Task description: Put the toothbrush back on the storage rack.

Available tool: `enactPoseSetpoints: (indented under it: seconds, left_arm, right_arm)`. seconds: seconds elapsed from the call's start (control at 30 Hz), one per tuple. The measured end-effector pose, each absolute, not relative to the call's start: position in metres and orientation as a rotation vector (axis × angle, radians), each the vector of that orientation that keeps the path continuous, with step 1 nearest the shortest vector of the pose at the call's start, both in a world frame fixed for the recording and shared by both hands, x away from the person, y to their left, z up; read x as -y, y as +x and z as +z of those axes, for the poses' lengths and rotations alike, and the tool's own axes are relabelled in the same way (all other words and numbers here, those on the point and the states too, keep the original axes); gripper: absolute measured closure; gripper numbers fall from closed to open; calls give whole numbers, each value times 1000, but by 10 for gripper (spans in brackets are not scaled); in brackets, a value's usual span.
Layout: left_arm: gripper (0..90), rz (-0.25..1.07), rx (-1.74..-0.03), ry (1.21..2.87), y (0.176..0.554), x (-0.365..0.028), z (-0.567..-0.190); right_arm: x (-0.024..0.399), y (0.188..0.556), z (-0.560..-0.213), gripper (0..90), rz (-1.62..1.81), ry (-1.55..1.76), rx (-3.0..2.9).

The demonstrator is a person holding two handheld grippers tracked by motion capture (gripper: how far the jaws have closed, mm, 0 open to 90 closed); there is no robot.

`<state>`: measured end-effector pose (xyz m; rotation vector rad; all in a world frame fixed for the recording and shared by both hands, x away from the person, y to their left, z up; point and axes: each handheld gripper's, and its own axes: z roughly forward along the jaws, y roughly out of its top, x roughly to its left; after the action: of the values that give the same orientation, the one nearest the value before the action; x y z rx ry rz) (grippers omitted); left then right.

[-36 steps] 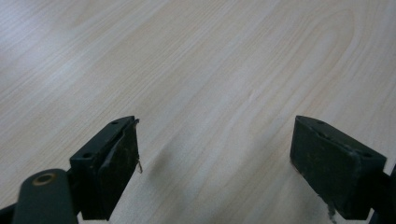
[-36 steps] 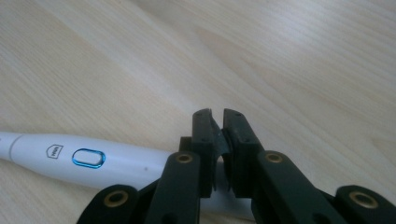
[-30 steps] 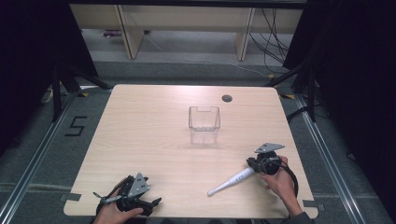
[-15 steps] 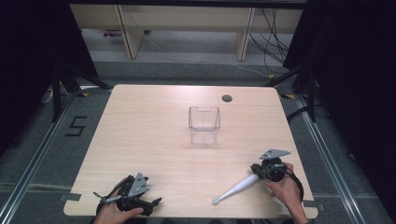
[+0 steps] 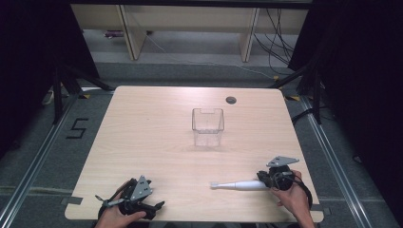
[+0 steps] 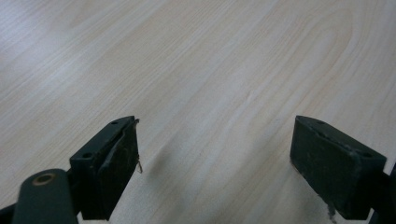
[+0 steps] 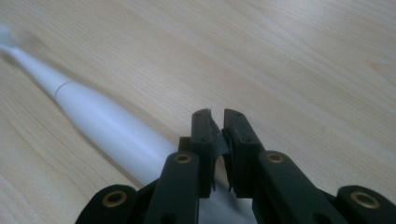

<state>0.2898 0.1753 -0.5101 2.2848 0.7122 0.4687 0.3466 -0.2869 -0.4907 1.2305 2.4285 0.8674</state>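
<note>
The toothbrush (image 5: 240,185) lies on the table (image 5: 157,142), well apart from the empty bin (image 5: 207,126). The right gripper (image 7: 217,135) has its jaws together beside the brush, gripping nothing; the left gripper (image 6: 215,158) gapes wide over bare wood. Nothing looks done yet.

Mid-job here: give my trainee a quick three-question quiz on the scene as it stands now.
1. True or false: the left gripper has its jaws wide apart with nothing between them.
2. Which way does the electric toothbrush head point in the high view? A) left B) right C) at the clear container
3. Fill in: the toothbrush lies flat on the ____.

Key: 1 true; 2 A; 3 table.
</note>
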Motion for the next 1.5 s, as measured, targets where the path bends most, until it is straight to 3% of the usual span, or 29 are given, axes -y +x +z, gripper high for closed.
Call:
enactPoseSetpoints:
  seconds: [1.13,1.27,1.3,1.33,1.5]
  left_arm:
    - [152,471,-711,2283,290,-176,-510]
    - [151,472,-710,2286,290,-176,-510]
    - [151,466,-696,2300,291,-176,-510]
    - [151,466,-696,2300,291,-176,-510]
    - [152,470,-696,2306,291,-176,-510]
  right_arm:
    - [282,323,-488,793,840,1218,-2455]
    - [281,321,-485,714,831,1253,-2443]
    - [282,322,-481,647,811,1250,-2437]
    - [282,322,-481,647,811,1250,-2437]
    - [280,327,-461,447,773,1262,-2405]
